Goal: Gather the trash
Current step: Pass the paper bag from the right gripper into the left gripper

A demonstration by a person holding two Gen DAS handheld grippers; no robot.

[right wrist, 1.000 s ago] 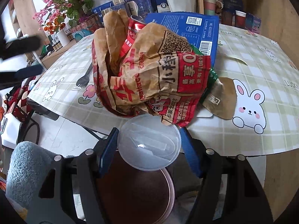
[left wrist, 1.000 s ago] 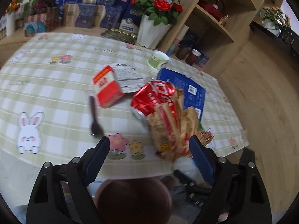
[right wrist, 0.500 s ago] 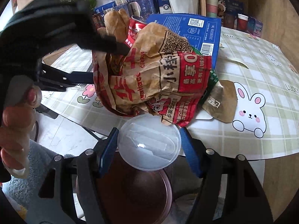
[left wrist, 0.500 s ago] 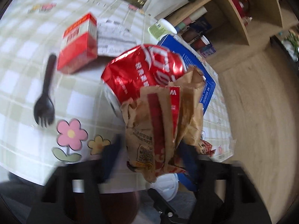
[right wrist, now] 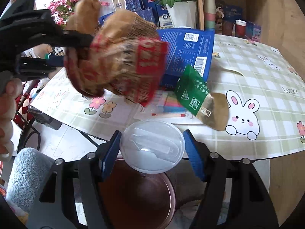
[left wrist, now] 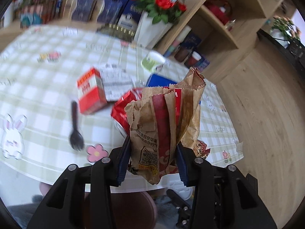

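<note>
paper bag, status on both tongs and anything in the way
Left tongs closing on crumpled paper bag, bag off the table. Right tongs clamp clear plastic lid over brown bin. Nothing blocking the bin.

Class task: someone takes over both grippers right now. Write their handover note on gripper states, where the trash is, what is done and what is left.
Left gripper: closing on the crumpled brown-and-red paper bag, lifted off the checked tablecloth.
Right gripper: holds the clear round plastic lid over the dark brown bin.
Nothing visibly binned.
Left: red crushed can, red-white carton, black fork, green packet, blue box.
</note>
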